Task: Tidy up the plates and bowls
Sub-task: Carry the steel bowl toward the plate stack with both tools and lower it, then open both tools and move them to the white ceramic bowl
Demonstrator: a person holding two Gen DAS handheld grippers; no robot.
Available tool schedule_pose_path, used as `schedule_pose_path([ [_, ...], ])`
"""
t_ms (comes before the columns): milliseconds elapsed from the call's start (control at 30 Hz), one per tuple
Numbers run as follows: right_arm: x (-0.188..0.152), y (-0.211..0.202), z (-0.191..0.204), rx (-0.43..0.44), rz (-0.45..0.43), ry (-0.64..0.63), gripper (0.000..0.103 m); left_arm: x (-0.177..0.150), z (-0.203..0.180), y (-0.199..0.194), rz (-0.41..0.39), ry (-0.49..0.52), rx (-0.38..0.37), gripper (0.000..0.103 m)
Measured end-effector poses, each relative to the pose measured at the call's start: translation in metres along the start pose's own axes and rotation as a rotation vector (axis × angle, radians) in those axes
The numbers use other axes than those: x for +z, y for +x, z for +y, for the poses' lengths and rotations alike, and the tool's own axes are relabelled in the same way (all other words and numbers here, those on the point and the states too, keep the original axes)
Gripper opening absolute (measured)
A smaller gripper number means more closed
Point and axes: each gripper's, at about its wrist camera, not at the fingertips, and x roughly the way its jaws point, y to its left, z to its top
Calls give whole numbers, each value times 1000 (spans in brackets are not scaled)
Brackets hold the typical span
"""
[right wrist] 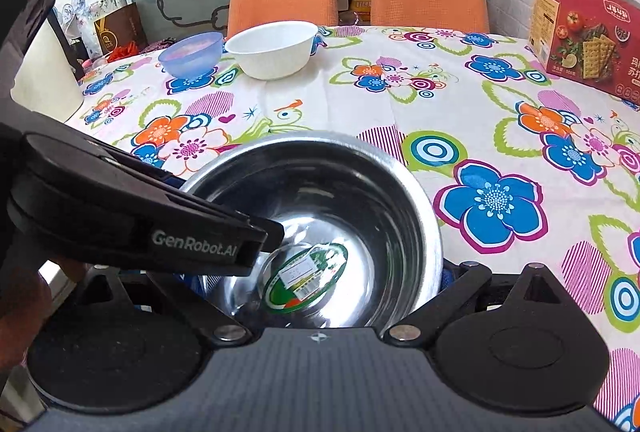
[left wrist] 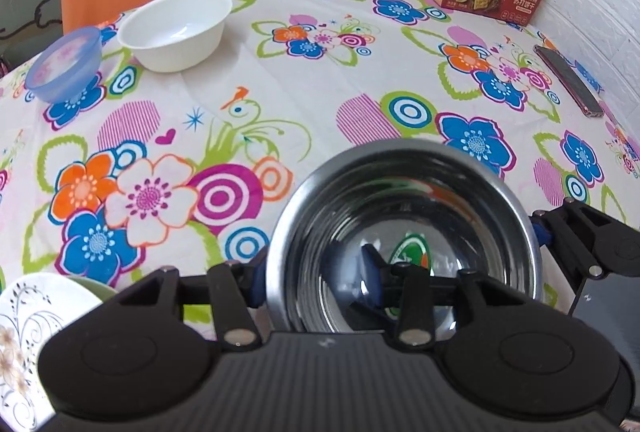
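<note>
Floral tablecloth point(left wrist: 320, 92) beyond my steel bowl point(left wrist: 404, 232): white bowl point(left wrist: 176, 28) and blue bowl point(left wrist: 64, 64) remain unstacked. Left gripper point(left wrist: 316, 280) pinches its rim; right gripper point(right wrist: 320, 296) straddles it, grip unclear.

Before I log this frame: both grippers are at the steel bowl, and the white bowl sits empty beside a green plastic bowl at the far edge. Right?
One slip: the plastic bowl beside the white bowl is blue, not green, as the right wrist view shows. The rest stands, with both grippers at the steel bowl.
</note>
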Motion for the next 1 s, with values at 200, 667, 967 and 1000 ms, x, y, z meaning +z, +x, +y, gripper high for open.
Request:
schedule_pose_path([
  [200, 4, -15, -14, -58, -56, 15, 86, 5, -1, -24, -96, 30, 45, 63],
  [667, 25, -44, -29, -87, -137, 26, 86, 5, 14, -46, -146, -7, 25, 65],
  [967, 59, -17, -12, -53, -97, -76, 86, 19, 64, -31, -95, -106, 26, 66],
  [1000, 67, -13, -10, -52, -96, -95, 86, 23, 72, -30, -89, -130, 18, 66],
])
